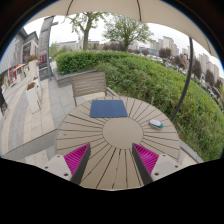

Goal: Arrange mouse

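Mouse (156, 124) near table (110, 150) edge

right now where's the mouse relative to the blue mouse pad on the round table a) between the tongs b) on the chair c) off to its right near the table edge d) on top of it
c: the mouse lies on the slats right of the mouse pad, near the table edge; the open tongs hold nothing.
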